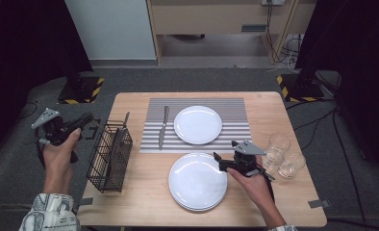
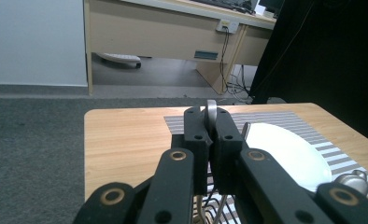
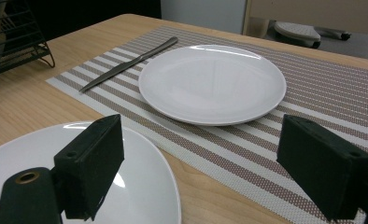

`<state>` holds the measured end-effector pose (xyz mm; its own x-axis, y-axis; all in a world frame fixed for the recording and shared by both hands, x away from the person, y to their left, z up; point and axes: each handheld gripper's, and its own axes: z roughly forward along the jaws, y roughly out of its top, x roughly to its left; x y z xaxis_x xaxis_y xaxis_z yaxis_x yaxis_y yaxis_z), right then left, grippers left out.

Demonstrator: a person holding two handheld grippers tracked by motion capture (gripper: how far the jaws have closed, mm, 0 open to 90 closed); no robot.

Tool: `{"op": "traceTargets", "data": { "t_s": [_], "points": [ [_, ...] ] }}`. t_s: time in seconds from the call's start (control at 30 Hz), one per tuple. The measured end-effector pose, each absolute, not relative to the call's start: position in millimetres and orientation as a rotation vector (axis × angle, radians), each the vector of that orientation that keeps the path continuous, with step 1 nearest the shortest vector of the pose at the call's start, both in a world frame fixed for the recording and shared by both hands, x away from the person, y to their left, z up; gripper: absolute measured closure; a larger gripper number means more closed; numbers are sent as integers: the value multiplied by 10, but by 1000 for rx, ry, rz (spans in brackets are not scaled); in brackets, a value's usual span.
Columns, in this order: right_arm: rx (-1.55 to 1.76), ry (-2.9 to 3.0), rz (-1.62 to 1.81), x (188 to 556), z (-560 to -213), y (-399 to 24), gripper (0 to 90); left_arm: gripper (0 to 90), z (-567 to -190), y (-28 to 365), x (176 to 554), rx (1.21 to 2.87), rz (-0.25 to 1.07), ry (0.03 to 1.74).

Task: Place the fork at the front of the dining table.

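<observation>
On the wooden table (image 1: pixel 130 202) lies a striped placemat (image 1: pixel 226 108) with a plate (image 1: pixel 197 124) and a knife (image 1: pixel 163 126), near it a plate stack (image 1: pixel 197 182) beside the released right gripper (image 1: pixel 220 160), while the left gripper (image 2: pixel 211 135), left of the wire basket (image 1: pixel 109 156), is clenched on a metal utensil handle (image 2: pixel 211 112).

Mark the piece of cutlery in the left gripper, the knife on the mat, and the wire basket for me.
piece of cutlery (image 2: pixel 211 112), left gripper view, rounded metal end above the shut jaws.
knife (image 1: pixel 163 127), high view, middle of its length.
wire basket (image 1: pixel 111 156), high view, its mesh side wall.
</observation>
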<state>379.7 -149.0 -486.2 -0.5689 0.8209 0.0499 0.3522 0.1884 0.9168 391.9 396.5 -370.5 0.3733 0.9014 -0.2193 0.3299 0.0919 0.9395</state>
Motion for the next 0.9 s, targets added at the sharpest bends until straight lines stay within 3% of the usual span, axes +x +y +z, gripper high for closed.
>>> {"op": "traceTargets", "data": {
  "t_s": [0.9],
  "points": [
    [1072, 2004, 1380, 3760, -4795, -1449, 147, 863, -3458, 3934, 3757, 1473, 643, 1129]
  ]
}}
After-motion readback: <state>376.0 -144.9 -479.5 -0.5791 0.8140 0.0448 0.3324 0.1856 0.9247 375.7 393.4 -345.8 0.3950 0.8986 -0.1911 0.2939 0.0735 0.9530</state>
